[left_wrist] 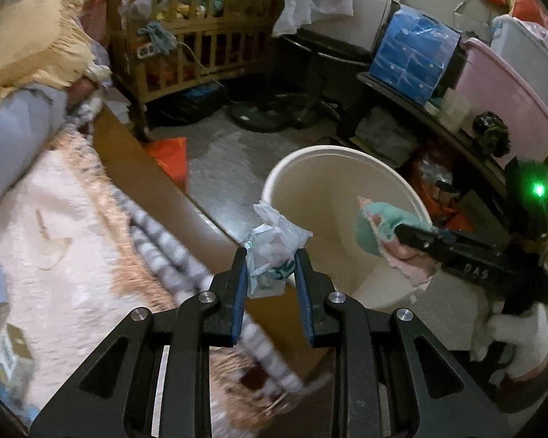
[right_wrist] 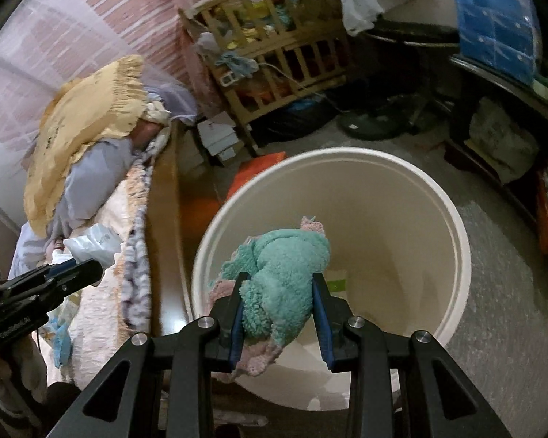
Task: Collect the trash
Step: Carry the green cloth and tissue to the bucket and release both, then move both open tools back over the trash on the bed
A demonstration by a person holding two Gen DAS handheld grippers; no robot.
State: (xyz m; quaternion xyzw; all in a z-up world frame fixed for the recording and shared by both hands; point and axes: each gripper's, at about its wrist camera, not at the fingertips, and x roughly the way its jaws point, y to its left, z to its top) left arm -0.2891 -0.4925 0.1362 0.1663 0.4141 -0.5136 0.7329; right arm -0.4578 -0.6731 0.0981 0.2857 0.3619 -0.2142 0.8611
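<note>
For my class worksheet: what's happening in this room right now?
A person with a gripper in each hand is collecting trash. The left gripper holds a crumpled wrapper near the rim of a white bin. The right gripper holds a teal fuzzy cloth over the bin's opening. Neither is dropped yet.

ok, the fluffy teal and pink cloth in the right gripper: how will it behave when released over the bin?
The fluffy teal and pink cloth looks soft and floppy: it bulges around the right gripper and droops below. Probably light, so it should drop limply into the cream round plastic bin rather than roll. Its fuzzy pile may cling briefly to the blue pads.
</note>
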